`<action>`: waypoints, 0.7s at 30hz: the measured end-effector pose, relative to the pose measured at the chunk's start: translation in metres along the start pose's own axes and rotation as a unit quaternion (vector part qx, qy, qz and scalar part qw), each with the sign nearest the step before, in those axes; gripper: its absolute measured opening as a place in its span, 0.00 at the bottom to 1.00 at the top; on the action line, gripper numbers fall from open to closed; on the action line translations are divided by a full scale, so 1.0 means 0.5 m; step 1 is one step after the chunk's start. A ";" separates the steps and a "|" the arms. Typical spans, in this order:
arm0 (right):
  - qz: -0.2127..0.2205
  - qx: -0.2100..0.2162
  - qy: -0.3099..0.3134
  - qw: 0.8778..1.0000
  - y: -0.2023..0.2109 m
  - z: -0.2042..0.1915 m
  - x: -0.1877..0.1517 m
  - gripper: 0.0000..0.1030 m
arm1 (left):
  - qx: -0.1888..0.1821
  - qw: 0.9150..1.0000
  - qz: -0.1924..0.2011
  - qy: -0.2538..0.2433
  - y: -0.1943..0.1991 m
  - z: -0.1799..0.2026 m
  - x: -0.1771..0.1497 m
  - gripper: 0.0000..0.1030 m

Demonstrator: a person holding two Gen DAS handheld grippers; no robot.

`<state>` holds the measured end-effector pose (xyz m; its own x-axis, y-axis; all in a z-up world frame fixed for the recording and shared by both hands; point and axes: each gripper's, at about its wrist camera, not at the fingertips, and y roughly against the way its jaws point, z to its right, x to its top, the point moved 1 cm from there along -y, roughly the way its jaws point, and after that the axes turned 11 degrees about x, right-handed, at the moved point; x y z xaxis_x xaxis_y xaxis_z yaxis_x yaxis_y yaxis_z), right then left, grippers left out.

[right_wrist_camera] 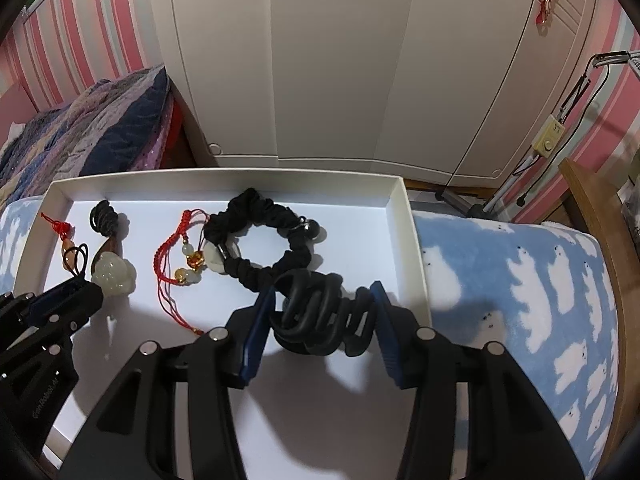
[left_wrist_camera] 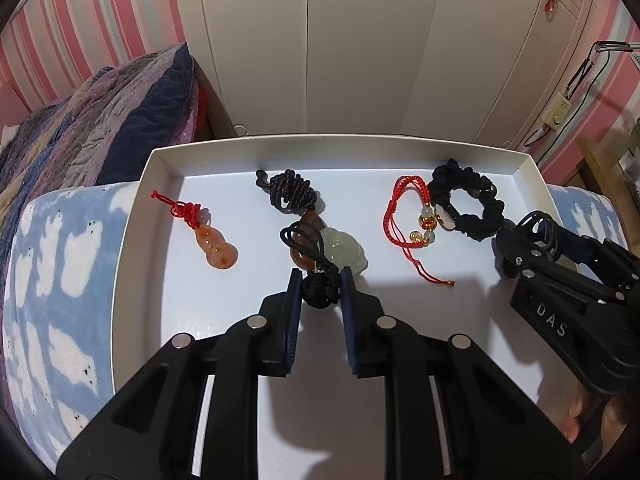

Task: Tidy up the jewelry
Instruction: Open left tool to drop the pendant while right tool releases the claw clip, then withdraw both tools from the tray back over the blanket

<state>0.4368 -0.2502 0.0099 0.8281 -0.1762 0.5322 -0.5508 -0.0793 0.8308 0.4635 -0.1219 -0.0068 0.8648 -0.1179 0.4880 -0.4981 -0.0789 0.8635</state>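
A white tray (left_wrist_camera: 160, 160) holds the jewelry. My left gripper (left_wrist_camera: 321, 278) is shut on the black knotted cord (left_wrist_camera: 318, 294) of a pale jade pendant (left_wrist_camera: 344, 250), which rests on the tray against a brown pendant on a dark braided cord (left_wrist_camera: 288, 194). At the tray's left lies an orange gourd pendant (left_wrist_camera: 214, 246) with a red knot. A red cord bracelet (left_wrist_camera: 400, 216) and a black scrunchie (left_wrist_camera: 476, 208) lie to the right. My right gripper (right_wrist_camera: 322, 292) is shut on a black spiral hair tie (right_wrist_camera: 316, 316), low over the tray's right part, just in front of the scrunchie (right_wrist_camera: 260, 240).
The tray sits on a blue-and-white fleece blanket (right_wrist_camera: 520, 280). A quilted bed (left_wrist_camera: 100, 120) lies behind on the left and a white wardrobe (left_wrist_camera: 340, 40) stands straight behind. A wooden edge (right_wrist_camera: 592, 216) and a lamp stand (right_wrist_camera: 500, 196) are at the right.
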 end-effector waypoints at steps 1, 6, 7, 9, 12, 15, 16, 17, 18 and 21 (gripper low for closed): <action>0.000 0.005 -0.003 1.000 0.000 0.002 0.003 0.48 | -0.002 1.000 -0.001 0.000 0.000 -0.001 0.000 0.17; 0.007 0.018 -0.010 1.000 0.023 0.012 0.009 0.61 | -0.004 1.000 0.007 0.001 0.020 0.000 0.010 0.37; 0.012 0.018 -0.009 1.000 0.032 0.013 0.010 0.62 | -0.002 1.000 0.009 0.004 0.026 -0.002 0.013 0.40; 0.016 0.026 -0.013 0.999 0.048 0.015 0.012 0.62 | -0.002 1.000 0.013 0.003 0.047 -0.001 0.015 0.41; 0.026 0.033 -0.021 0.999 0.085 0.019 0.013 0.62 | 0.003 1.000 0.026 0.000 0.091 -0.006 0.013 0.45; 0.047 0.040 -0.026 0.998 0.145 0.029 0.001 0.63 | 0.011 0.998 0.054 0.005 0.147 -0.020 0.000 0.66; 0.054 0.041 -0.026 0.997 0.164 0.032 -0.005 0.66 | 0.014 0.998 0.063 0.006 0.165 -0.029 -0.008 0.69; 0.061 0.042 -0.025 0.997 0.185 0.034 -0.013 0.67 | 0.017 0.997 0.072 0.006 0.181 -0.039 -0.014 0.74; 0.070 0.041 -0.022 0.996 0.216 0.037 -0.027 0.67 | 0.021 0.996 0.081 0.006 0.202 -0.047 -0.026 0.79; 0.083 0.037 -0.016 0.996 0.270 0.038 -0.061 0.74 | 0.028 0.995 0.092 0.008 0.246 -0.089 -0.059 0.92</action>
<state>0.3355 -0.2741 0.1028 0.7224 -0.2248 0.6539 -0.6863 -0.1176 0.7177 0.3797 -0.0841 0.0905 0.7597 -0.1196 0.6392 -0.6500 -0.1128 0.7515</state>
